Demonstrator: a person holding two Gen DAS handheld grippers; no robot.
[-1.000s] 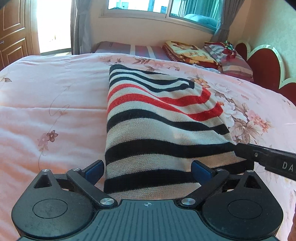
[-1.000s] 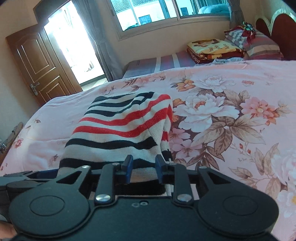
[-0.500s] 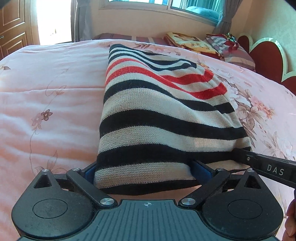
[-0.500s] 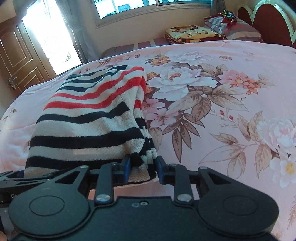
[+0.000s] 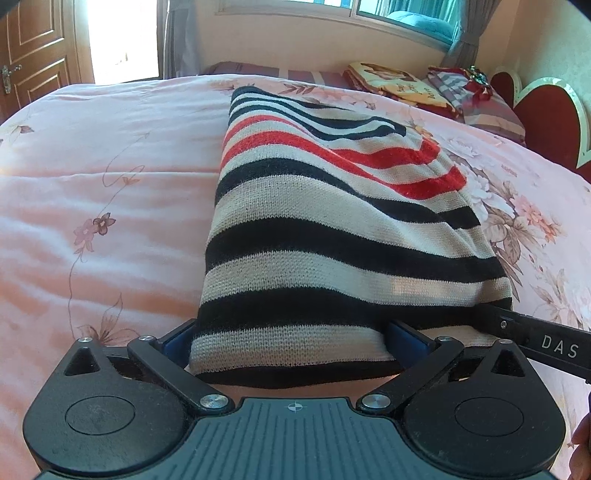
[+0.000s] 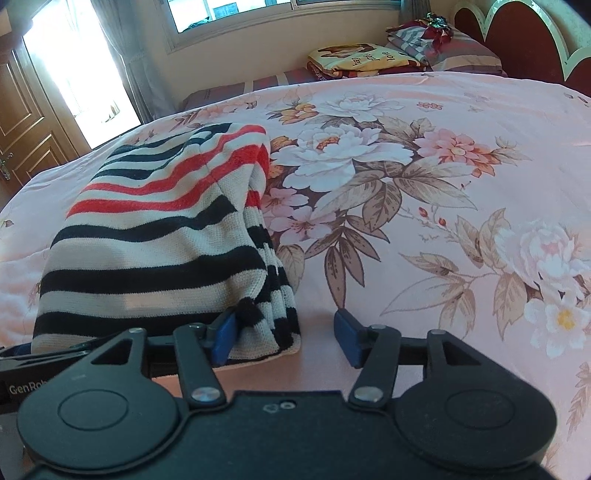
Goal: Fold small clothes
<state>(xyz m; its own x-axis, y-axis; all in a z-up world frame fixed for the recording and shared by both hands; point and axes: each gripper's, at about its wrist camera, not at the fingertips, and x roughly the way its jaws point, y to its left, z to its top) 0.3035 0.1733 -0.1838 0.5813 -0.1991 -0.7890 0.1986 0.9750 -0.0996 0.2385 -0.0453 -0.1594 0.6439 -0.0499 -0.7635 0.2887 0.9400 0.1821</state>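
The striped sweater (image 5: 332, 236) lies folded into a thick bundle on the pink flowered bedspread (image 5: 96, 192), its black, cream and red bands running across it and its near hem at the bottom of both views. In the left wrist view the left claw (image 5: 291, 338) is spread wide, with the near hem of the sweater lying between its two blue fingers (image 5: 404, 334); the cloth fills the gap from side to side, but whether the pads actually press on it I cannot tell. The black body of the other tool pokes in from the right at the sweater's near right corner. In the right wrist view the right claw (image 6: 286, 338) has just been opening: its jaws now stand apart, the left blue finger (image 6: 224, 338) touching the stacked right edge of the sweater (image 6: 159, 240), the right blue finger standing clear over bare bedspread (image 6: 461, 229), so the corner lies between them released rather than pinched. The folded layers show as a stack of stripes along that right edge. Beyond the bed, folded blankets (image 6: 354, 61) and a striped pillow (image 6: 443, 46) sit near the red scalloped headboard (image 6: 517, 40); a window (image 6: 236, 16) runs along the far wall and a wooden door (image 5: 35, 51) stands at the left beside a bright opening.
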